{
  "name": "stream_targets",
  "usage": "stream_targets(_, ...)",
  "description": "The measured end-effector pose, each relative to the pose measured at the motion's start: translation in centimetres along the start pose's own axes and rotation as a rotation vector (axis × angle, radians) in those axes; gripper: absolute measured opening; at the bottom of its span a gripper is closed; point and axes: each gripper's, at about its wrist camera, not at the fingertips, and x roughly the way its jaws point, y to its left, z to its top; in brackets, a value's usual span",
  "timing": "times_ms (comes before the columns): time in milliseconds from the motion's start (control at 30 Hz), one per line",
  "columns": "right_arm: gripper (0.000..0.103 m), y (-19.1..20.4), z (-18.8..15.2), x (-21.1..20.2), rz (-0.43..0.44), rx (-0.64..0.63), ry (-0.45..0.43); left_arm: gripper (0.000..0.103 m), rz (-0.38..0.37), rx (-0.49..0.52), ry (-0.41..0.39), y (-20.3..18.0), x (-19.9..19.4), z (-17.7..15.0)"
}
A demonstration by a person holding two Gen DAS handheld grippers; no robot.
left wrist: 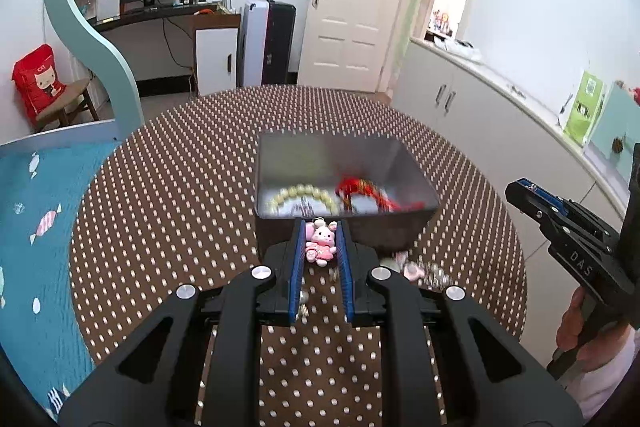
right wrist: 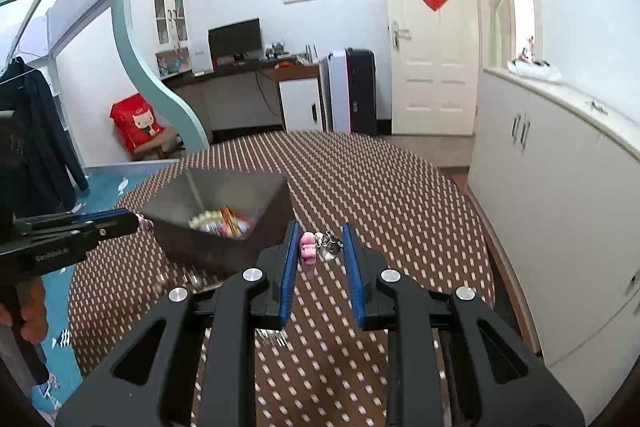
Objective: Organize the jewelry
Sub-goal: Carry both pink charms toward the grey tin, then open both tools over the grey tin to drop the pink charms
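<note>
1. The left gripper [left wrist: 321, 241] holds a pink bunny charm [left wrist: 321, 245] between its blue pads; the fingers look clenched on it, though its lower half hangs free and the contact is hard to confirm.
2. The tin [left wrist: 412, 171] lies straight ahead of the left fingers, its near wall just beyond their tips. A bead bracelet [left wrist: 302, 195] and a red cord piece [left wrist: 362, 189] already lie inside, blurred.
3. The deciding relation: the bunny sits just short of the tin's near rim, at about rim height, so the drop likely needs a short move forward over the wall before letting go.
4. The right gripper [right wrist: 320, 247] is released, fingers spread, with nothing grasped. Between its tips on the table [right wrist: 400, 195] lie a small pink piece [right wrist: 308, 251] and a silvery charm [right wrist: 330, 245], side by side and touching or nearly so.
5. For those two the right hand is plainly nearer; the tin is ahead and to its left.
</note>
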Motion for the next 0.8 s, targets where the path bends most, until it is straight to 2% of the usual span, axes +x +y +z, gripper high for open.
stream_targets(267,0.021,3.3,3.6,2.4,0.087,-0.035,-0.015,0.016,-0.01,-0.02,-0.02,0.8,0.2,3.2)
stream_targets(467,0.021,5.0,3.7,5.0,0.125,-0.057,0.035,0.016,-0.004,-0.051,0.007,1.0,2.0,4.3)
stream_targets(733,0.023,5.7,3.3,7.4,0.122,-0.051,0.106,0.016,-0.015,-0.063,0.047,1.5,4.3,4.7)
stream_targets(767,0.028,5.6,3.3,7.5,0.121,-0.048,0.11,0.016,-0.011,-0.059,0.053,1.5,4.5,4.7)
stream_targets(800,0.039,5.6,3.3,7.4,0.119,-0.043,0.112,0.016,-0.006,-0.059,0.057,1.5,4.7,4.7)
